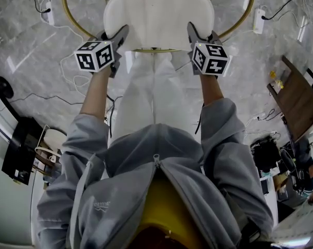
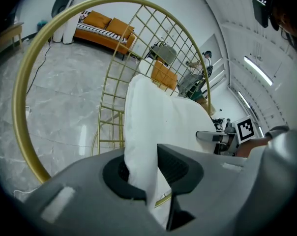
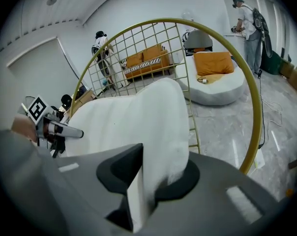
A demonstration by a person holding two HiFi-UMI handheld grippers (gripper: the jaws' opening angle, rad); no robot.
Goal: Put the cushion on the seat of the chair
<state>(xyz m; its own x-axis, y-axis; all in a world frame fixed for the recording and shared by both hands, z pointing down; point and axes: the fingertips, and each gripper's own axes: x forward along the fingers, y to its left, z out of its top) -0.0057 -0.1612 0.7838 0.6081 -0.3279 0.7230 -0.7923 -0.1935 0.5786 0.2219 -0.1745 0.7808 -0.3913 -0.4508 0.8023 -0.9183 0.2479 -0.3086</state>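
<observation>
A white cushion [image 1: 159,14] hangs between my two grippers over a round chair with a gold wire frame [image 1: 66,14]. My left gripper [image 1: 121,35] is shut on the cushion's left edge, and my right gripper [image 1: 191,33] is shut on its right edge. In the left gripper view the cushion [image 2: 158,122] is pinched between the jaws [image 2: 146,173], with the gold ring [image 2: 30,82] behind it and the right gripper [image 2: 222,137] across from it. In the right gripper view the cushion [image 3: 133,127] fills the jaws [image 3: 151,176], beside the ring [image 3: 254,97]. The chair's seat is hidden under the cushion.
The floor is grey marble with power strips [image 1: 48,12] [image 1: 258,19] and loose cables. A wooden table [image 1: 299,100] stands at the right and a black case [image 1: 22,149] at the left. An orange sofa [image 2: 106,28], a white round lounger [image 3: 212,77] and several people stand farther off.
</observation>
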